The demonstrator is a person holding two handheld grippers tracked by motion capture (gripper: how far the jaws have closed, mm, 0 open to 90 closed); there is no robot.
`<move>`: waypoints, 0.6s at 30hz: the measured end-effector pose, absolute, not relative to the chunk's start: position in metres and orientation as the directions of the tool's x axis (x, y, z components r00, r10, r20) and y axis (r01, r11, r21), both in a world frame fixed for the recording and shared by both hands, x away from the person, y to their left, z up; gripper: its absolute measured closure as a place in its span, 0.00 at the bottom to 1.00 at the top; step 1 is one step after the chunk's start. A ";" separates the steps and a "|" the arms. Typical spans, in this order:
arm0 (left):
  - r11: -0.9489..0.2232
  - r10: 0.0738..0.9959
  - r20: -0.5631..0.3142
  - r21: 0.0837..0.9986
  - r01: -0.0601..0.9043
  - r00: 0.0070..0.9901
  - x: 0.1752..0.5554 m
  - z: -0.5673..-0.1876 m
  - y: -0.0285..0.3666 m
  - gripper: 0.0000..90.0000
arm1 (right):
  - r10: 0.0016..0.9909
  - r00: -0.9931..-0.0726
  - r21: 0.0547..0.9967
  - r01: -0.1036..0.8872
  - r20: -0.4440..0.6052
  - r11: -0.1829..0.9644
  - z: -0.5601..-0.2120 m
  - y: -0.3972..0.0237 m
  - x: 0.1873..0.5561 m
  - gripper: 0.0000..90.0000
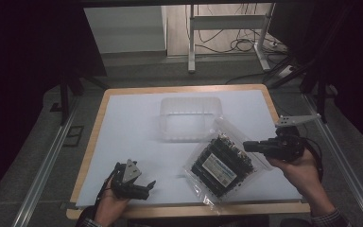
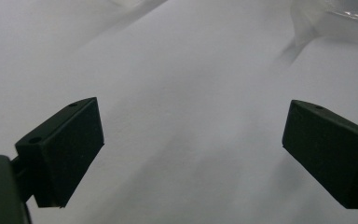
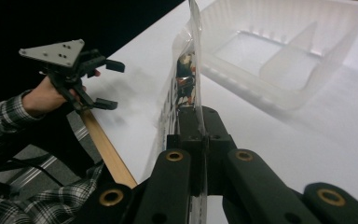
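A clear plastic bag (image 1: 207,190) holding a dark green circuit board (image 1: 222,163) hangs tilted over the white table (image 1: 132,132), right of centre. My right gripper (image 1: 246,146) is shut on the bag's right edge. In the right gripper view the bag (image 3: 189,56) stands edge-on between the closed jaws of my right gripper (image 3: 200,122), with the board's parts showing inside. My left gripper (image 1: 150,188) hovers open near the front left edge with nothing between its fingers. The left gripper view has my left gripper (image 2: 193,140) above bare white surface.
A translucent plastic tub (image 1: 189,100) stands empty at the back centre of the table, just behind the bag; its divided inside shows in the right gripper view, tub wall (image 3: 279,95). A wooden rim (image 1: 97,124) borders the white top. Cables and a desk frame (image 1: 191,42) lie beyond.
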State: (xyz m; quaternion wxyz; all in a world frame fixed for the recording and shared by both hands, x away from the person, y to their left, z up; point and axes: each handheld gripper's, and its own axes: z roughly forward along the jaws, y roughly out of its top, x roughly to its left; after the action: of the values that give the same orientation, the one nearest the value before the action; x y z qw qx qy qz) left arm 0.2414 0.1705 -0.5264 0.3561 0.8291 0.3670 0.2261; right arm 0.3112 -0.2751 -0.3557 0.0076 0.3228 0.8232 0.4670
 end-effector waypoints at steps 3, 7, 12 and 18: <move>-0.472 0.771 0.111 0.760 0.447 0.627 0.241 -0.526 0.171 0.06 | 0.529 -0.798 0.778 0.517 0.288 0.357 -0.348 -0.271 0.312 0.99; -0.470 0.772 0.109 0.761 0.447 0.626 0.241 -0.526 0.171 0.06 | 0.514 -0.808 0.788 0.504 0.286 0.353 -0.338 -0.267 0.315 0.99; -0.462 0.775 0.102 0.766 0.448 0.624 0.241 -0.525 0.171 0.06 | 0.520 -0.810 0.800 0.491 0.272 0.345 -0.327 -0.265 0.319 0.99; -0.456 0.776 0.096 0.769 0.449 0.623 0.241 -0.525 0.171 0.06 | 0.536 -0.800 0.811 0.489 0.269 0.322 -0.320 -0.267 0.329 0.99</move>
State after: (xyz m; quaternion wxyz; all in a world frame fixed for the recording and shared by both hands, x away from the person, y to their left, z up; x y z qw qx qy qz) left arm 0.2410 0.1714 -0.5249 0.3658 0.8233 0.3720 0.2236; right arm 0.3294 -0.2675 -0.3201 0.0245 0.3153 0.8127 0.4893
